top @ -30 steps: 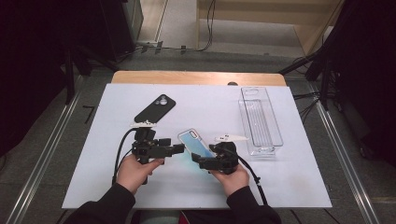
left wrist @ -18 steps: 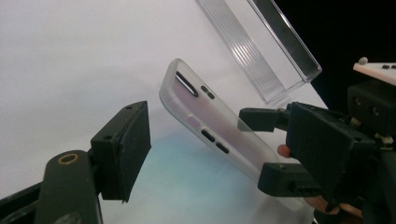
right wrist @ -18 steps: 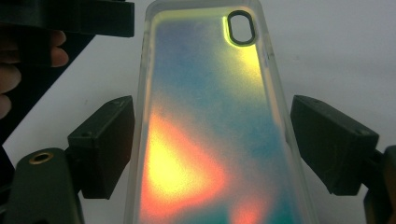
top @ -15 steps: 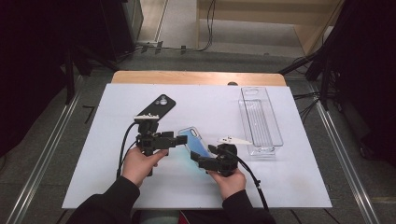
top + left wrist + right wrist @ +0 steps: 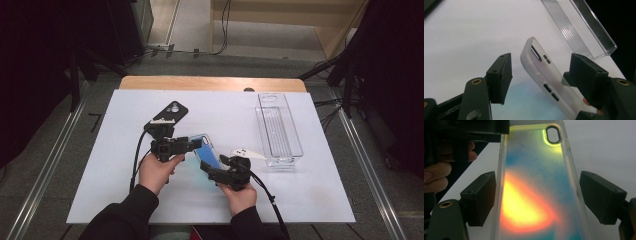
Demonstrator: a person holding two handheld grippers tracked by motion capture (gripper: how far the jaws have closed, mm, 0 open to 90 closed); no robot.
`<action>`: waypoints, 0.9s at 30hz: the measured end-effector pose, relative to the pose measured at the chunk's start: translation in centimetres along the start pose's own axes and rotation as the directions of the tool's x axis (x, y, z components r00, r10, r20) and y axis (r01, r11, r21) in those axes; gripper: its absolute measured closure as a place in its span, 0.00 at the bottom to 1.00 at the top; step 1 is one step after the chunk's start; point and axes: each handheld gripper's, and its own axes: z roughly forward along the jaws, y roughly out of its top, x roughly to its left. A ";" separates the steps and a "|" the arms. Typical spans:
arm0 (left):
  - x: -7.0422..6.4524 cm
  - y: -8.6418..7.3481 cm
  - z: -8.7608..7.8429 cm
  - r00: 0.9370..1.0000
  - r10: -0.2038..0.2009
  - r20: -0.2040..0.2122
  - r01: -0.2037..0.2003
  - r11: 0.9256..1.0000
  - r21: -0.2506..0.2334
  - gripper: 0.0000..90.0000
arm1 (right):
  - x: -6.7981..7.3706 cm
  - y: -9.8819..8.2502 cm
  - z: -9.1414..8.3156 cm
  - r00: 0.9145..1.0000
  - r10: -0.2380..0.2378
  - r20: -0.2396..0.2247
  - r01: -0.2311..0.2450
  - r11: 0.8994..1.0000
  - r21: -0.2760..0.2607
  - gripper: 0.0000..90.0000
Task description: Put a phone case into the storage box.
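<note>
- Hovering between the two grippers near the table's front middle, the translucent phone case [image 5: 206, 154] looked lifted and tilted rather than lying flat on the white table [image 5: 300, 200].
- In the left gripper view, the left gripper [image 5: 541, 75] had its jaws spread, the case's button edge standing between them with a clear gap on one side.
- In the right gripper view, the right gripper [image 5: 537, 200] also stood spread around the case's iridescent back, neither pad visibly pressing; what held the case up I could not tell.
- This two-sided framing probably readied a handover or regrip.
- A black phone case [image 5: 169, 114] lay well apart, farther back.
- The clear plastic tray [image 5: 278, 127] at the right appeared empty.
</note>
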 end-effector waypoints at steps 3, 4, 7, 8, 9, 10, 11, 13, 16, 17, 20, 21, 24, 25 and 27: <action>0.2 0.2 0.2 0.999 -0.054 0.001 0.054 0.999 0.005 0.47 | 0.1 -0.2 0.0 1.000 0.005 -0.002 -0.005 1.000 -0.005 0.17; 0.3 0.2 0.4 0.997 -0.081 0.005 0.081 0.997 0.014 0.49 | 0.1 -0.3 0.0 1.000 0.012 -0.001 -0.012 1.000 -0.014 0.17; 0.4 0.2 0.6 0.997 -0.080 0.006 0.080 0.996 0.027 0.54 | 0.2 -0.4 0.0 1.000 0.011 -0.012 -0.011 1.000 -0.021 0.17; 0.4 0.1 0.7 0.997 -0.082 0.010 0.081 0.996 0.029 0.63 | 0.3 -0.5 0.1 1.000 0.009 -0.020 -0.010 1.000 -0.019 0.17; 0.5 0.2 0.7 0.996 -0.089 0.012 0.088 0.996 0.030 0.65 | 0.3 -0.5 0.1 1.000 0.007 -0.019 -0.007 1.000 -0.021 0.17; 0.5 0.2 0.8 0.995 -0.095 0.006 0.095 0.995 0.025 0.71 | 0.4 -0.6 0.2 1.000 0.003 -0.016 -0.003 1.000 -0.027 0.17; 0.5 0.2 0.8 0.995 -0.095 0.006 0.095 0.995 0.025 0.74 | 0.4 -0.6 0.2 1.000 0.003 -0.016 -0.003 1.000 -0.027 0.17; 0.8 0.2 0.6 0.991 -0.131 0.020 0.131 0.991 0.026 0.80 | 0.5 -0.6 0.2 1.000 0.004 -0.017 -0.005 0.999 -0.033 0.17; 0.9 0.3 0.5 0.987 -0.158 0.040 0.157 0.987 0.022 0.83 | 0.5 -0.7 0.3 1.000 -0.007 -0.016 0.007 0.999 -0.034 0.17; 0.9 0.3 0.5 0.987 -0.158 0.040 0.157 0.987 0.022 0.84 | 0.5 -0.7 0.3 1.000 -0.007 -0.016 0.007 0.999 -0.034 0.17; 0.8 0.3 0.4 0.983 -0.173 0.055 0.172 0.985 0.021 0.86 | 0.6 -0.9 0.6 1.000 -0.012 -0.017 0.012 1.000 -0.023 0.17; 0.8 0.3 0.4 0.983 -0.173 0.055 0.172 0.985 0.021 0.87 | 0.6 -0.9 0.6 1.000 -0.012 -0.017 0.012 1.000 -0.023 0.17; 0.9 0.3 0.3 0.980 -0.190 0.063 0.189 0.982 0.022 0.88 | 0.6 -1.0 0.6 1.000 -0.023 -0.018 0.023 1.000 -0.022 0.17; 1.0 0.3 0.3 0.977 -0.201 0.073 0.200 0.980 0.025 0.88 | 0.7 -1.0 0.7 1.000 -0.024 -0.016 0.024 0.999 -0.024 0.17; 1.1 0.3 0.2 0.973 -0.213 0.086 0.212 0.977 0.026 0.89 | 0.8 -1.0 0.7 0.999 -0.030 -0.015 0.030 0.999 -0.024 0.17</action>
